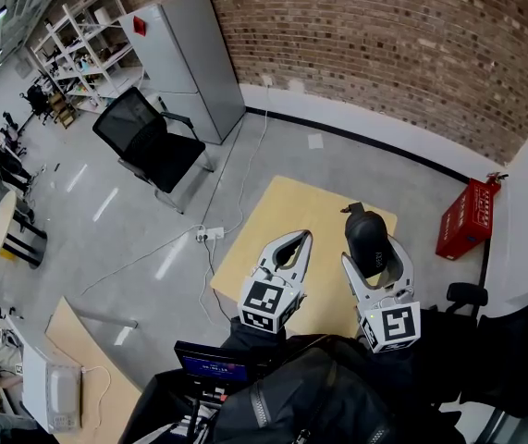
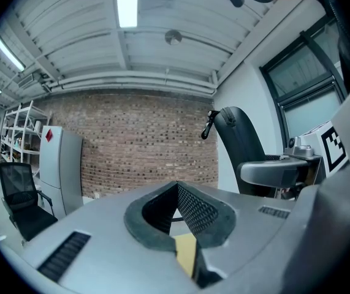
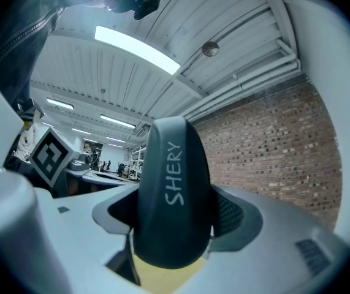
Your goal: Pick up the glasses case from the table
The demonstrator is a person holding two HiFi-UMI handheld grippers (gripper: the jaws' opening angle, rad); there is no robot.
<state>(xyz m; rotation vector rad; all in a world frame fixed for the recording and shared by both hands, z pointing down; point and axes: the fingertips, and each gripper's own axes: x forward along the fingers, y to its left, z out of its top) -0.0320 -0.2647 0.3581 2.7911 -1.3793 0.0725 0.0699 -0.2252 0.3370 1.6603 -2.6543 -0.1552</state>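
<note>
Nearest, clamped between the jaws of the right gripper [image 1: 372, 248]: a dark grey, rounded hard-shell glasses case [image 3: 171, 201] with white lettering down its spine, standing on end and filling the gap between the ribbed pads [image 3: 231, 212]. Squeezed from both sides, by the look of the right gripper view.

Just beside it, the left gripper [image 1: 294, 246], pressed closed at the tips and holding nothing, with only a sliver of yellow showing through the loop of its jaws.

Below both, a pale yellow, square wooden desk [image 1: 273, 206]. Judging from the head view, case probably raised off the desk top rather than resting on it, though no clear gap visible underneath.

So: grasp done, lift apparently done or nearly so. Little left beyond keeping the case steady and clear of the desk.

Farther off, a black mesh office chair [image 1: 143, 137], a tall grey metal cabinet [image 1: 185, 58], a red crate [image 1: 467, 215] and a red brick wall [image 1: 384, 35].
</note>
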